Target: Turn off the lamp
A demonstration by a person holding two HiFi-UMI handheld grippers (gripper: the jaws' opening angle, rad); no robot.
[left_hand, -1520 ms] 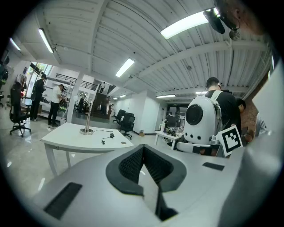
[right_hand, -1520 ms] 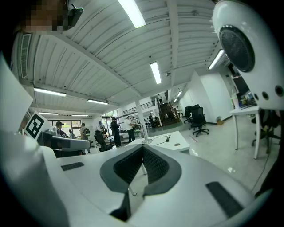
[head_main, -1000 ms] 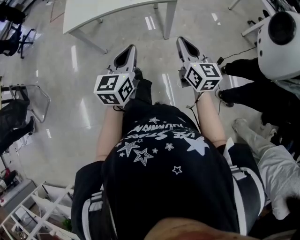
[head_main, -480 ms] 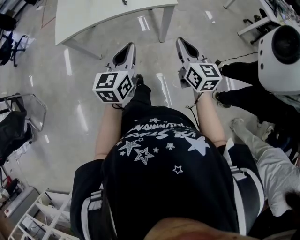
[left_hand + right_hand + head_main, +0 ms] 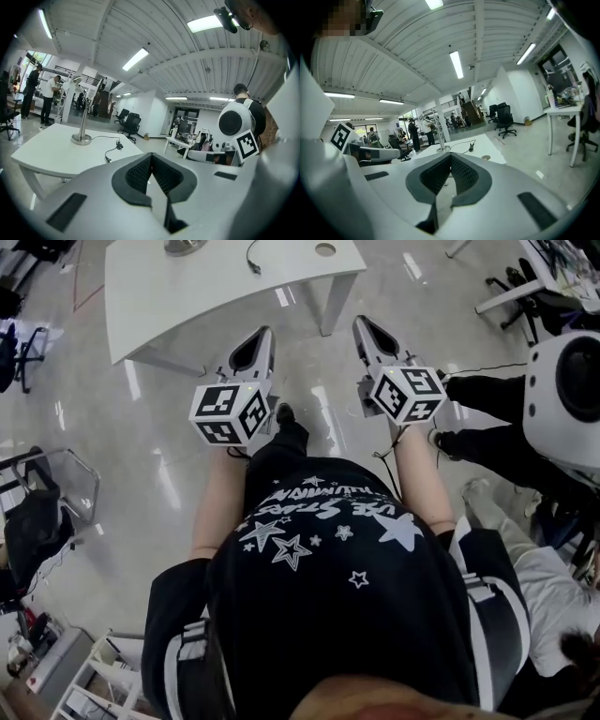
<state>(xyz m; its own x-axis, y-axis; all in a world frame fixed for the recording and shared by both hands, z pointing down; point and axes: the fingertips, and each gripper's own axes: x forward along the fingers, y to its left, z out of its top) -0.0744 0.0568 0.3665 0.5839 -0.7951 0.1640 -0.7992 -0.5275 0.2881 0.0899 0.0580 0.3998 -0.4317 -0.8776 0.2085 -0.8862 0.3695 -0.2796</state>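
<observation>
Head view: the left gripper (image 5: 264, 334) and the right gripper (image 5: 362, 324) hang over glossy floor (image 5: 169, 456), and just ahead of them is a white table (image 5: 216, 296) carrying the lamp (image 5: 183, 246).

Left gripper view: fingers pressed together, holding nothing. The lamp stands ahead-left, its cable (image 5: 110, 149) trailing over the tabletop.

Right gripper view: fingers together, empty. The lamp is straight ahead, with office chairs (image 5: 505, 119) beyond to the right.

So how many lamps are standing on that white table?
1: a silver desk lamp with a round base, on the far side of the white table, its black cord lying beside it. No other shows in either gripper view.
</observation>
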